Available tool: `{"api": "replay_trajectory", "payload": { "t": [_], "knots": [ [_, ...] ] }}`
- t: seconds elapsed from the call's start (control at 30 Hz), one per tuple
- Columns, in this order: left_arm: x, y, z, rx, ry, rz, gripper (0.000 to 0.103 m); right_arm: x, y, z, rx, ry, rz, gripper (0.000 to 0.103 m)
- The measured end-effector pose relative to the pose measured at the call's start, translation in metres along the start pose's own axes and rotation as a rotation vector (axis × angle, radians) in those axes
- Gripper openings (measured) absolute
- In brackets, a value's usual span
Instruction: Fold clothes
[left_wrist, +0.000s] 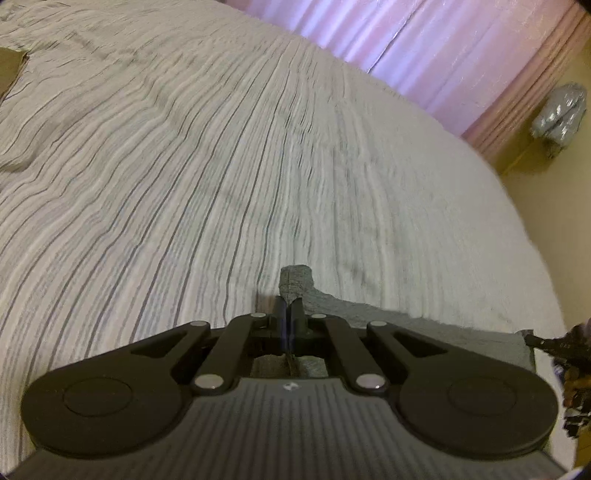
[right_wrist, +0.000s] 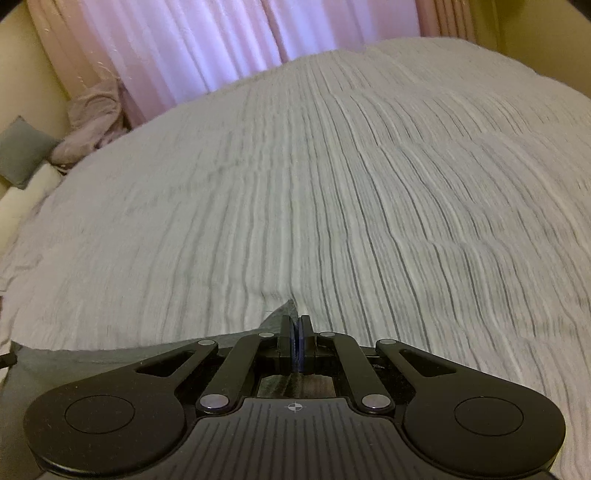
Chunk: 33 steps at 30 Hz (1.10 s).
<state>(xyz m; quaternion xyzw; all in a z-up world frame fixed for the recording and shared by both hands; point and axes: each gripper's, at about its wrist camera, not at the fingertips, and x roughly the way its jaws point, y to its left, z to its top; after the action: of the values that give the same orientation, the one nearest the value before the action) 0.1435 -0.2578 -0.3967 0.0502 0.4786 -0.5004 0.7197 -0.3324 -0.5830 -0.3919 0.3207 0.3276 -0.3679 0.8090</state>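
Right now I am pinching 1 corner of the grey cloth (left_wrist: 295, 282) in my left gripper (left_wrist: 287, 306), jaws closed tight on it, a tuft of fabric poking out past the tips. The top edge of the cloth is running off to the right from there, stretched over the striped bedspread (left_wrist: 184, 166), toward the dark shape of my other gripper at the frame's edge. A brown cloth (left_wrist: 9, 70) is lying far off at the left, well apart from what I am doing.

In the right wrist view my right gripper (right_wrist: 295, 325) is clamping the other corner of the cloth (right_wrist: 282, 310), jaws closed on it, and the edge is trailing away to the left across the bed. Pink curtains (right_wrist: 184, 48) are hanging beyond the far side, a grey cushion (right_wrist: 22, 151) sitting at the left.

What worries me: I am holding only a thin bite on each corner, so a quick tug could be pulling the fabric out of 1 grip and dropping half the fold. If my 2 hands are not travelling evenly, the edge is going to land skewed. Most of the cloth is hidden beneath me, so I cannot tell whether it is bunching; dragging it could also be rucking the bedspread under it.
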Motion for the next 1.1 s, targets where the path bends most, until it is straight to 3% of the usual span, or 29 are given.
{"api": "replay_trajectory", "payload": {
  "t": [0.1,0.13,0.2,0.23,0.33,0.43,0.53,0.63,0.73,0.8,0.93,1.1],
  "knots": [
    [0.017,-0.009,-0.004,0.064,0.063,0.066,0.0,0.016,0.0,0.0,0.015,0.062,-0.027,0.001],
    [0.015,-0.011,-0.003,0.067,0.061,0.074,0.0,0.019,0.001,0.0,0.022,0.077,-0.033,0.008],
    [0.009,-0.016,-0.001,0.072,0.055,0.091,0.004,0.018,0.004,0.004,0.026,0.089,-0.054,0.042],
    [-0.001,-0.017,0.0,0.051,0.038,0.108,0.007,0.006,0.008,0.005,0.01,0.061,-0.065,0.064],
    [-0.041,-0.02,-0.003,0.011,-0.012,0.189,0.008,-0.04,0.022,0.004,-0.043,-0.028,-0.082,0.065],
    [-0.088,-0.045,-0.021,0.056,-0.03,0.206,0.006,-0.085,0.042,-0.015,-0.113,-0.032,-0.081,0.065],
    [-0.11,-0.086,-0.058,0.124,0.028,0.123,0.003,-0.111,0.077,-0.054,-0.242,0.014,-0.033,0.054],
    [-0.107,-0.131,-0.104,0.217,0.105,0.031,0.002,-0.119,0.115,-0.099,-0.327,0.08,0.063,0.053],
    [-0.091,-0.165,-0.144,0.32,0.149,-0.022,0.002,-0.109,0.151,-0.13,-0.396,0.079,0.15,0.052],
    [-0.079,-0.17,-0.163,0.366,0.163,-0.011,0.002,-0.096,0.166,-0.146,-0.464,0.074,0.174,0.052],
    [-0.071,-0.144,-0.178,0.41,0.172,0.057,0.002,-0.071,0.17,-0.178,-0.598,0.112,0.109,0.052],
    [-0.101,-0.098,-0.176,0.389,0.14,0.155,0.002,-0.092,0.112,-0.172,-0.532,0.101,-0.068,0.052]
  ]
}}
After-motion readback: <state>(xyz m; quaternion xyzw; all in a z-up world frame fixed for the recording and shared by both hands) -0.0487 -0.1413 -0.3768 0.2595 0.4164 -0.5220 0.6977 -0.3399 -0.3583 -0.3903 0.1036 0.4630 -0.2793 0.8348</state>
